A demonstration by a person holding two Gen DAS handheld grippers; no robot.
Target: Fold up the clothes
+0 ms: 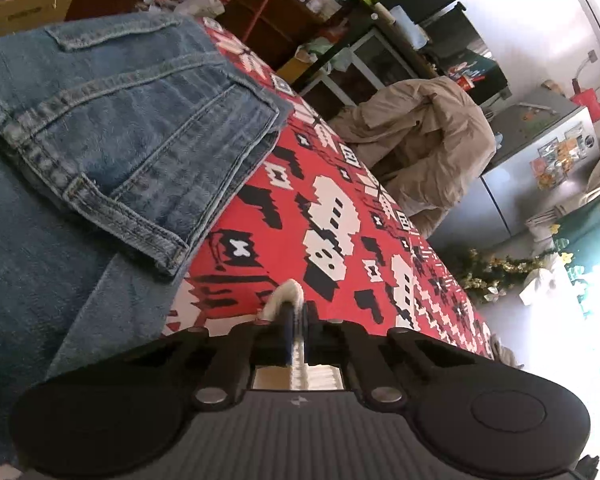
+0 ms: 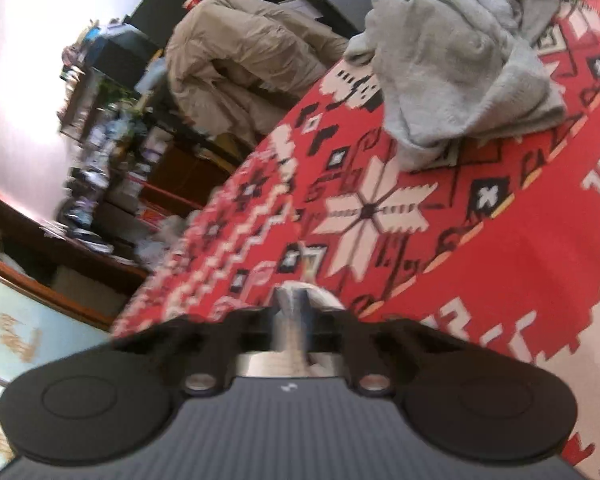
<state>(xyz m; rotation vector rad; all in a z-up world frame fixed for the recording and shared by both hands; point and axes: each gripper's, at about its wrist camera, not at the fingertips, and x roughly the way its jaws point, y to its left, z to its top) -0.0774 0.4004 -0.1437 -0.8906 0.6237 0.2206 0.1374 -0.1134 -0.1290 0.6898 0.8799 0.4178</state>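
Blue jeans [image 1: 100, 140] lie folded on the red patterned tablecloth [image 1: 340, 208], filling the left of the left wrist view. My left gripper [image 1: 294, 312] is shut on a small fold of cream knit cloth [image 1: 286, 294], which pokes out above the fingertips, just right of the jeans. In the blurred right wrist view, my right gripper [image 2: 296, 308] is shut on a pale grey-white fold of cloth [image 2: 300, 294] above the tablecloth [image 2: 500, 220]. A crumpled grey sweater [image 2: 460, 56] lies on the table's far end. The rest of the held cloth is hidden below both grippers.
A beige jacket [image 1: 424, 148] hangs over a chair beyond the table edge, the same jacket [image 2: 240, 64] showing in the right wrist view. Cluttered shelves [image 1: 320, 8] and a fridge [image 1: 540, 152] stand behind. Dark shelving [image 2: 100, 160] lines the wall.
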